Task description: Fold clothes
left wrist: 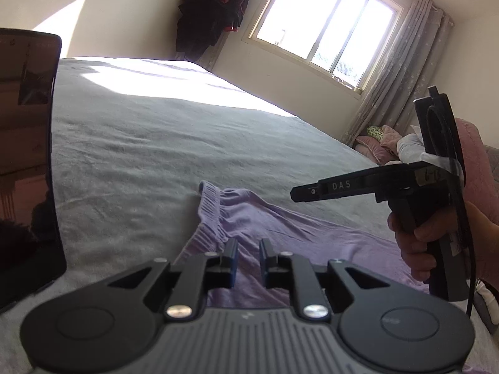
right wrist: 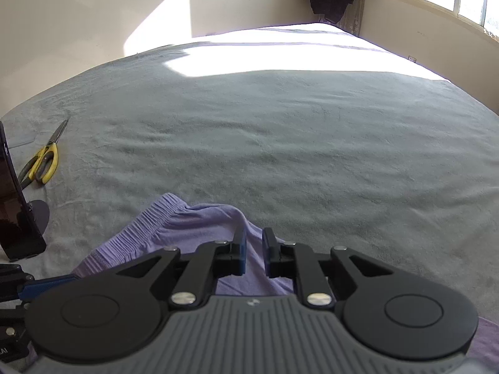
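A lilac garment (left wrist: 280, 224) with a ribbed elastic band lies on the grey bed cover (left wrist: 156, 143). My left gripper (left wrist: 249, 249) hovers over it near the band, jaws slightly apart with nothing between them. The right gripper shows in the left wrist view as a black tool (left wrist: 312, 191) held in a hand, above the garment's right part. In the right wrist view the garment (right wrist: 187, 221) lies under my right gripper (right wrist: 254, 243), whose jaws are slightly apart and empty, just above the cloth's far edge.
Yellow-handled scissors (right wrist: 43, 159) lie on the bed cover (right wrist: 280, 140) at the left. A dark upright phone on a stand (right wrist: 12, 212) is at the left edge, also seen in the left wrist view (left wrist: 28, 162). Pink bedding (left wrist: 383, 143) sits beyond the bed's right side, under a window (left wrist: 324, 28).
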### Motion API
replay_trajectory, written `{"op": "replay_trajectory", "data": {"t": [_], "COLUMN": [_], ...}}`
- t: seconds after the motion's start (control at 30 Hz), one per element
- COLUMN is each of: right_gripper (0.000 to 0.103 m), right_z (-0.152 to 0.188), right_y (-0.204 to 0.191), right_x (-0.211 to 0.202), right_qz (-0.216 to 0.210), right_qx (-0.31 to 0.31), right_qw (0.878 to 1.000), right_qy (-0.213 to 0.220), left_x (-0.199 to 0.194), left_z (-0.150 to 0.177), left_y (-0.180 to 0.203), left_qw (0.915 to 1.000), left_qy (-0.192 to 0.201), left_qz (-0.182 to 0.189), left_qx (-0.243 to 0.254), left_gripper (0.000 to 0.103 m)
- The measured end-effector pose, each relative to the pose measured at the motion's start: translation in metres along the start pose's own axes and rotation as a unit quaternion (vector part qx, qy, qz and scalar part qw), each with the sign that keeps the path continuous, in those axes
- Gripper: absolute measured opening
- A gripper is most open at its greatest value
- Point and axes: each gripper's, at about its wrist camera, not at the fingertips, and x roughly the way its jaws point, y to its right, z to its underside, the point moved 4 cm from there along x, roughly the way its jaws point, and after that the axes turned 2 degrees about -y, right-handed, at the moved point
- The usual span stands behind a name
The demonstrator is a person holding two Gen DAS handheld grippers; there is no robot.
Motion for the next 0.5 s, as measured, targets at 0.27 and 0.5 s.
{"op": "replay_trajectory", "data": {"t": [0.27, 0.5], "right_gripper": [0.038, 0.043], "right_z": [0.024, 0.053], "right_y": [-0.012, -0.028], "right_x": [-0.053, -0.103], "right_qz": [0.027, 0.059], "right_qx": [0.002, 0.009], "right_qw": [1.0, 0.998], "right_qy": [-0.017, -0.015], "left_x": [-0.007, -0.012], "left_z": [0.006, 0.007], "left_y": [0.016, 0.014], "left_qw": [0.9998, 0.9997], "left_qy": [-0.008, -0.01], "left_qz": [0.008, 0.015], "left_qx": [0.019, -0.019], "left_gripper": [0.017, 0.02]}}
